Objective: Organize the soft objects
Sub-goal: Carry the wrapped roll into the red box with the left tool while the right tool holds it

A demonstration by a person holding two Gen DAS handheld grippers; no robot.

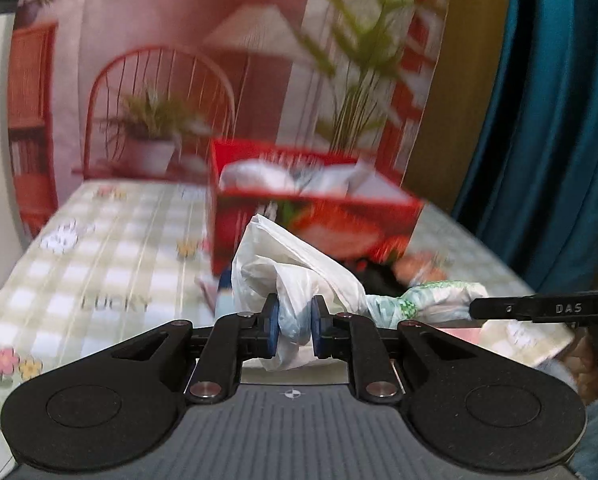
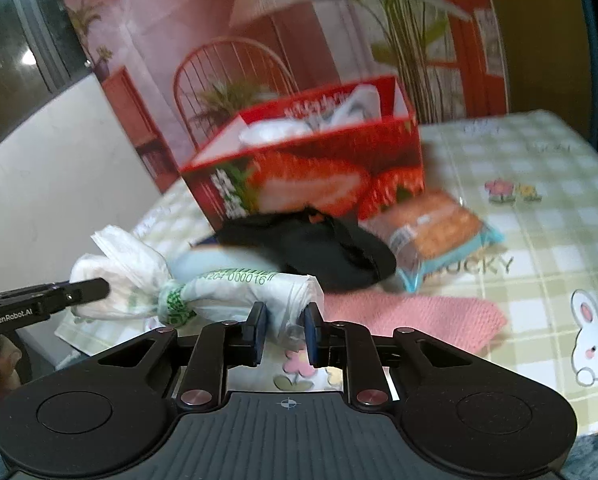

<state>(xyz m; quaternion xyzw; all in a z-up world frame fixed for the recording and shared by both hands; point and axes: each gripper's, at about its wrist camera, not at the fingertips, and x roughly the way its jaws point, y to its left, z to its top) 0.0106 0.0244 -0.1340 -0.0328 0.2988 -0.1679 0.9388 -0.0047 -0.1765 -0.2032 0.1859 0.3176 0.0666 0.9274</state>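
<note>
Thin, crinkly white plastic makes up the knotted bag (image 1: 299,276), printed with green near its twisted middle, and it hangs lifted above the checked tablecloth (image 1: 99,264) between both tools: the left gripper (image 1: 295,320) is clamped on one bunched end, the right gripper (image 2: 283,330) pinches the other, flatter end. Such slick film could slide out from between the blue pads (image 2: 309,332) if the two hands draw apart or move at different speeds, and a hard pull might tear it or loosen the knot. Behind it stands the red strawberry-printed box (image 2: 315,172), stiff cardboard already holding pale soft items, so a low carry could catch its front rim. A limp black cloth (image 2: 311,248), a glossy orange snack packet (image 2: 431,236) and a pink knitted cloth (image 2: 415,316) lie on the table close under the bag, where a sagging fold might snag them.
</note>
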